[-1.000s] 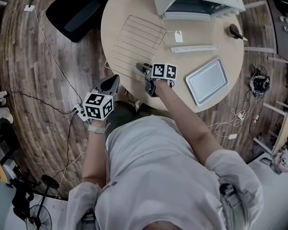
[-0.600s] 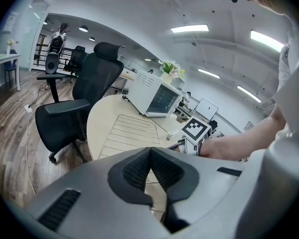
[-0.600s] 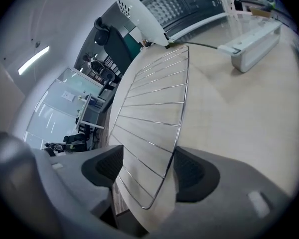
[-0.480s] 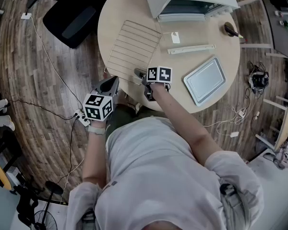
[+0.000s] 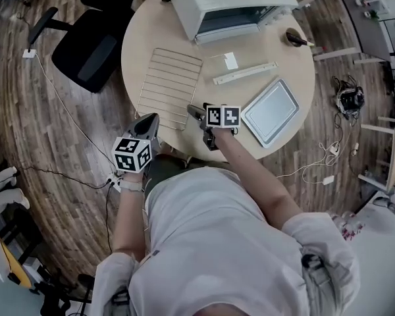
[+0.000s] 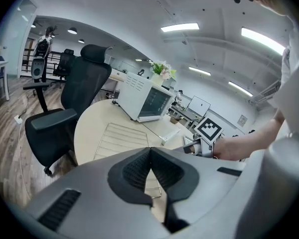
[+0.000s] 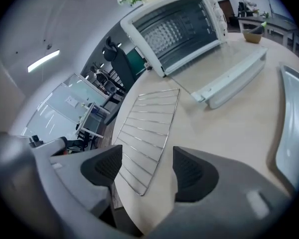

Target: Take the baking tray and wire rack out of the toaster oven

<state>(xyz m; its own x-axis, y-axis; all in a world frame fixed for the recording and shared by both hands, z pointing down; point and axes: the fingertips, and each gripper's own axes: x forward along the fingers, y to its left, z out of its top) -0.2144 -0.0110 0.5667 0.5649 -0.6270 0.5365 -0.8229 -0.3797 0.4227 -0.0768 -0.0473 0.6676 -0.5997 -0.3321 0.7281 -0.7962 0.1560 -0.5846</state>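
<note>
Head view first: wire rack (image 5: 168,87) lies flat on the left of the round tabletop (image 5: 286,54), baking tray (image 5: 271,112) flat on the right. Both sit out in front of the toaster oven (image 5: 224,2), whose door (image 5: 245,72) is folded down open. That layout, we judge, means both pieces are out and parked apart so they can't knock together. Our right gripper (image 5: 196,112) hovers at the rack's near corner. Our left gripper (image 5: 150,122) hangs off the tabletop's edge, out of the way.

Left gripper view now: its fingers (image 6: 132,171) are pressed together with nothing between them. It's an idle hand, we reckon, simply kept clear.

Right gripper view: the fingers (image 7: 192,172) stand wide apart and have just been opening. The wire rack's near corner shows in the gap below, pads off the wire. We read that as a release, with the rack's weight on the tabletop. The baking tray's rim sits at the right edge, well apart from the rack.
</note>
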